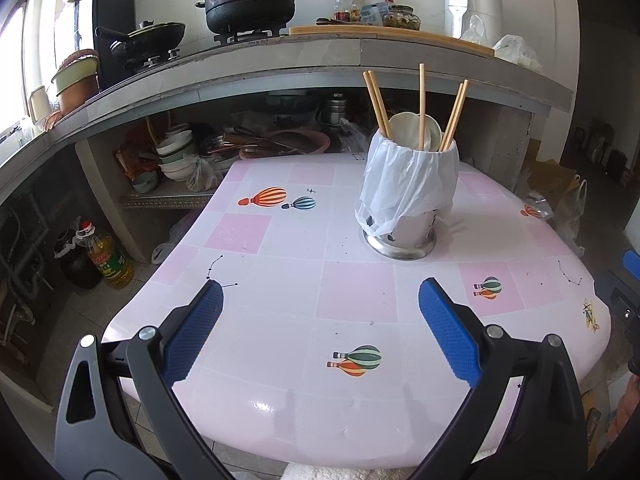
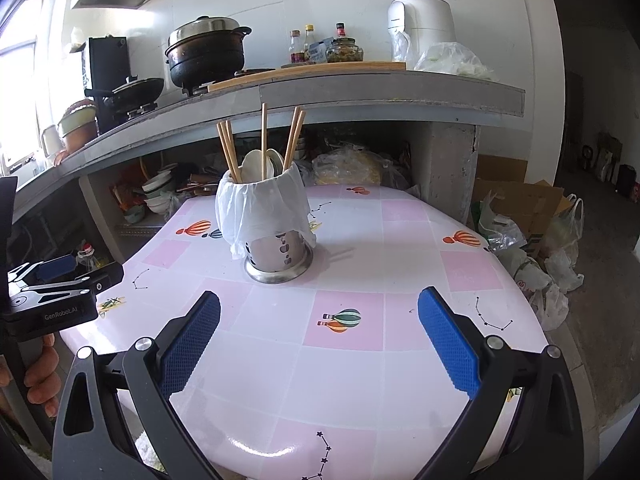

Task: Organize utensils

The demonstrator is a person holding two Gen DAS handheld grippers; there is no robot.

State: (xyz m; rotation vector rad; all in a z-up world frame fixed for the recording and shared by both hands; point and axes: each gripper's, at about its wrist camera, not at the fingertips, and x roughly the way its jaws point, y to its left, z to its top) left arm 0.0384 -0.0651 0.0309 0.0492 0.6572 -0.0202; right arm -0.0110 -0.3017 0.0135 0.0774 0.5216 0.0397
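Note:
A steel utensil holder lined with a white plastic bag stands upright on the pink table. Several wooden chopsticks and white spoons stick out of it. My left gripper hovers open over the near table edge, well short of the holder, with nothing between its blue pads. My right gripper is open too, empty, near the front edge. The left gripper's body and a hand show at the left of the right wrist view.
Behind the table runs a grey counter with a black pot, a pan, bottles and a white appliance. Bowls are stacked under it. An oil bottle stands on the floor left; bags and cardboard lie right.

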